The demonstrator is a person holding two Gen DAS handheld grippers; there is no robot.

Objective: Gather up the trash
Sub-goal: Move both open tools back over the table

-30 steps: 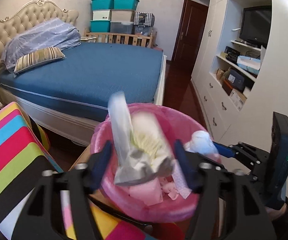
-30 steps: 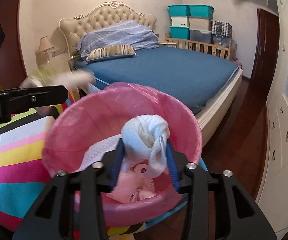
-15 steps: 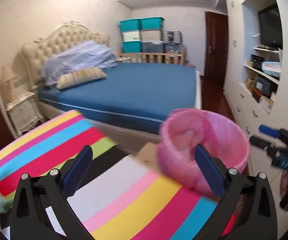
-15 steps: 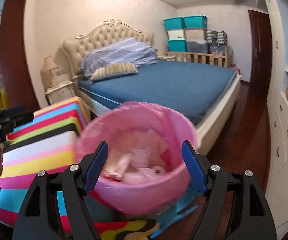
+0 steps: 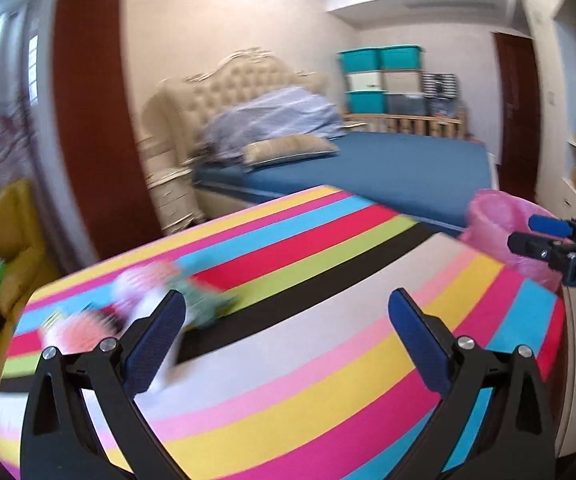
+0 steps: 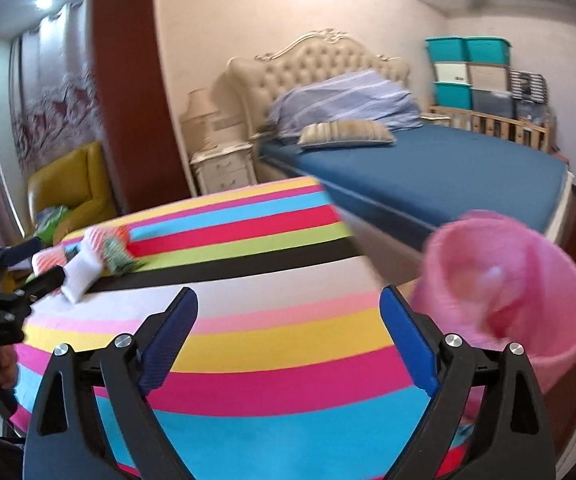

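The left tool (image 5: 286, 330) is wide open and holds nothing; the right tool (image 6: 288, 338) is opening too, and nothing sits between its blue fingers (image 6: 168, 340); both hang over the striped tabletop (image 5: 328, 360); the trash that is left is a small pile of wrappers (image 5: 148, 292) at the far left part of the tabletop; in the left view the pile is at about ten o'clock from the tool, just past its left finger (image 5: 154, 340); in the right view the same pile (image 6: 92, 256) is far off at about ten o'clock, and the left tool shows there as a black shape (image 6: 8, 276) right beside it; so the left hand is much nearer to the pile, and it looks like the one to grab next; the white piece (image 6: 80, 276) looks long and lies pointing from about one o'clock down to seven o'clock, but the picture is blurry, so I am not sure; the pink bin (image 6: 504, 300) stands off the right end of the tabletop, at about three o'clock from the right tool, with some trash already inside; the pile and the bin are well apart, so the trash has to be carried across the whole tabletop
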